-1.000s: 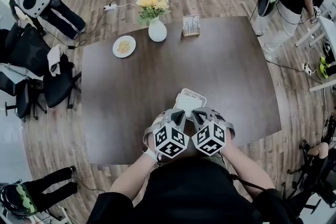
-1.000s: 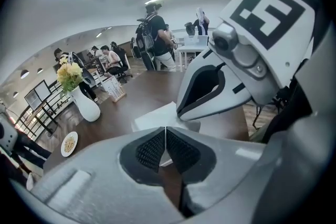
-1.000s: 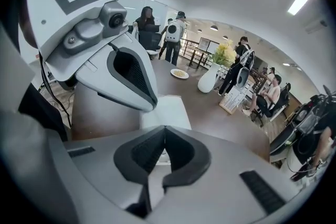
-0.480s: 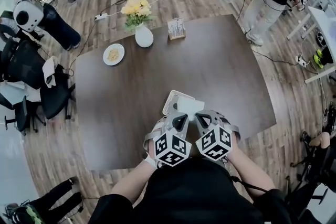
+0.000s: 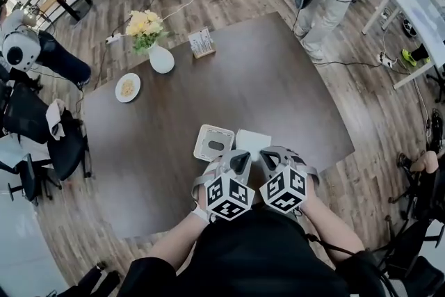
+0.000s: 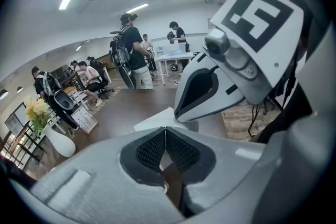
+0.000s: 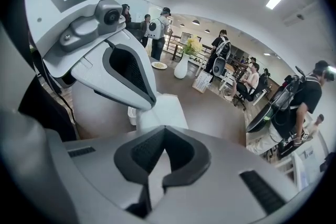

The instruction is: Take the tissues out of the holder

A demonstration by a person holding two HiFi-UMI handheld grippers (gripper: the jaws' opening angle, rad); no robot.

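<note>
- Fingers (image 6: 149, 149) on left gripper (image 6: 165, 132) and right gripper (image 7: 164, 132) are pressing together, pinching nothing
- Tissue stack (image 5: 252, 140) is lying just beside holder (image 5: 214, 143); backing away level seems best, avoiding nudging either

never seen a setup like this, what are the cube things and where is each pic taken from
A person holds a left gripper and a right gripper; the patterned cubes are part of them. One picture looks down from the person's head; the other two ride on the grippers. On the brown table: a white tissue holder, a tissue stack beside it, a vase of flowers, a plate, a small stand. Both grippers are shut, apparently on nothing.
</note>
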